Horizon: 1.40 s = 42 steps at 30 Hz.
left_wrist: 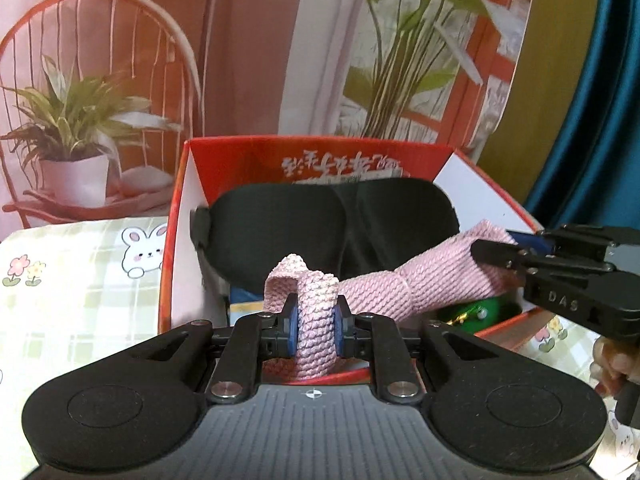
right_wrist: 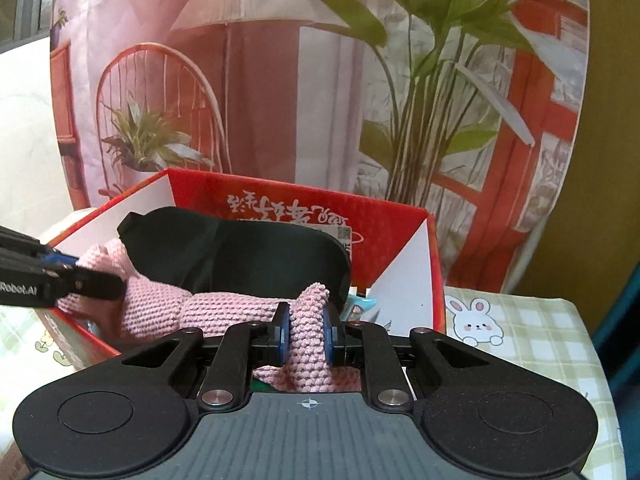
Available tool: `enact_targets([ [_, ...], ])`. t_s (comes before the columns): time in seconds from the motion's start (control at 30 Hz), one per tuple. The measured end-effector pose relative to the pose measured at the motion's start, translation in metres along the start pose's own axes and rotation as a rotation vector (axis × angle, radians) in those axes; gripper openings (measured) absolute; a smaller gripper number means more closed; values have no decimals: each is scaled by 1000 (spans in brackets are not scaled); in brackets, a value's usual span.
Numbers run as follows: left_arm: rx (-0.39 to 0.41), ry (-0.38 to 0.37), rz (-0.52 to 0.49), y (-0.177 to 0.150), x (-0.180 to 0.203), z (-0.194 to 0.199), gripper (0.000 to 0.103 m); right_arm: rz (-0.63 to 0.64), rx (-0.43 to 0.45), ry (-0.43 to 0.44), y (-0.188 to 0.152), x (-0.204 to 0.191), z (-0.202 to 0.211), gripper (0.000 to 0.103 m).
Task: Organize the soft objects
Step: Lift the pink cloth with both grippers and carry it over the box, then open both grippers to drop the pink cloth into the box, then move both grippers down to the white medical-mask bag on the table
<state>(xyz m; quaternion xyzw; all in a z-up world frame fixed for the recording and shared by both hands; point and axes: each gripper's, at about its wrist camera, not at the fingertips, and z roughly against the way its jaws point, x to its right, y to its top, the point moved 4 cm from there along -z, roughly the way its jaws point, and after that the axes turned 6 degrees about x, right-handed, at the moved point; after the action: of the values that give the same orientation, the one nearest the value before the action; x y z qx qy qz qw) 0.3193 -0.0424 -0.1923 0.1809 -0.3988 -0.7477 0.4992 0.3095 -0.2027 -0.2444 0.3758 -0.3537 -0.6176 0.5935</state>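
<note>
My left gripper [left_wrist: 316,330] and right gripper [right_wrist: 307,330] both clamp pink knit band [left_wrist: 372,292] over red box [left_wrist: 176,240] — uneven release leaves one end draped over rim.

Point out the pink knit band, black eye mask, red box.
pink knit band [left_wrist: 436,276], left wrist view, stretch between the grippers
black eye mask [left_wrist: 280,228], left wrist view, left cup
red box [right_wrist: 400,220], right wrist view, back wall
</note>
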Motion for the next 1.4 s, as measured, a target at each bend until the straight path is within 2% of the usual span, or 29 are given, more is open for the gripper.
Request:
enact_targets([
  [0.03, -2, 3, 4, 0, -1, 1, 22, 4, 0, 1, 0, 0, 0, 16],
  [0.07, 0, -2, 11, 1, -1, 3, 36, 5, 4, 2, -1, 0, 1, 19],
  [0.1, 9, -15, 18, 1, -1, 6, 46, 0, 15, 4, -1, 0, 3, 25],
  [0.13, 26, -27, 21, 2, 0, 10, 65, -5, 24, 3, 0, 1, 6, 27],
  [0.17, 45, -31, 19, 4, 2, 14, 77, -9, 33, 1, 0, 1, 9, 32],
  [0.23, 75, -24, 12, 7, 4, 23, 89, -9, 51, -4, 0, 0, 14, 43],
  [0.27, 80, -11, 11, 8, 6, 28, 95, -6, 64, -14, 0, 0, 18, 57],
  [0.33, 106, 15, 18, 9, 8, 40, 99, -2, 93, -38, 1, -1, 26, 73],
  [0.5, 152, 1, 43, -1, 11, 73, 103, -16, 166, -55, -3, -6, 58, 103],
  [0.63, 142, 21, 12, -21, 16, 88, 103, -34, 178, -18, -14, -14, 83, 103],
  [0.77, 102, 15, 7, -46, 16, 93, 103, -66, 131, 17, -36, -21, 99, 103],
  [0.93, 9, 35, 29, -86, 12, 80, 103, -107, 8, 45, -74, -25, 104, 103],
  [1.17, -83, 64, 66, -125, 6, 66, 103, -197, -170, 7, -121, -19, 97, 103],
  [1.4, -150, 77, 85, -150, 5, 57, 103, -218, -254, -3, -142, -20, 89, 103],
])
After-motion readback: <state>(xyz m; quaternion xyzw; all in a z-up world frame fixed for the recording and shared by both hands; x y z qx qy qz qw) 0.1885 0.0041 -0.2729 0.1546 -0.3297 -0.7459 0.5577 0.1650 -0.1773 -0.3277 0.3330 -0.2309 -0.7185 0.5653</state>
